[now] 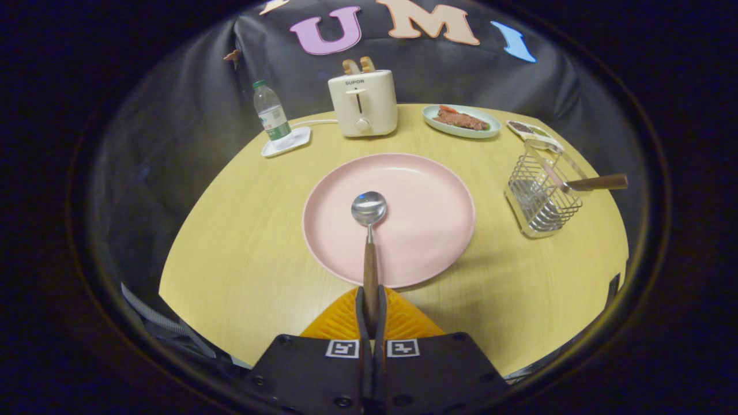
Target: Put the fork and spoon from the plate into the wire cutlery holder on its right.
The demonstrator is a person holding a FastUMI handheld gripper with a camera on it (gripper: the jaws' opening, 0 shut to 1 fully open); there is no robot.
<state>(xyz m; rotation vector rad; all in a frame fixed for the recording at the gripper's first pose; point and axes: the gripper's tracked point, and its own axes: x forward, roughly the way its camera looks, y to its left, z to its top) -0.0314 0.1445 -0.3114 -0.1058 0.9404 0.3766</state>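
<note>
Over on the left, a clear plastic water bottle (pixel 271 117) with a green cap stands upright on a small white square tray (pixel 286 143), glossy and flat. Just beside it sits a cream toaster (pixel 363 102), boxy with rounded corners, two slices of toast poking out of the top and a white cord trailing toward the tray.

Centre stage, a big round pink plate (pixel 426 219), matte and smooth with a shallow rim. The spoon (pixel 369 230) lies across it: shiny metal bowl face-up near the plate's middle, slim neck, then a wooden handle running straight back over the near rim. The gripper (pixel 371 308) has its fingers pressed together on the end of that handle, clamping it from both sides.

Further right, a pale oval dish (pixel 461 121) holds reddish-brown food, and a smaller white dish (pixel 533 132) sits beyond it near the table's edge. Then the wire cutlery holder (pixel 539 199), a shiny metal grid basket, right of the plate and well apart from it, with the fork (pixel 582 184) leaning out, wooden handle pointing right.

All of this rests on a round table (pixel 242 259) of pale yellow wood grain, with dark cloth walls behind.
</note>
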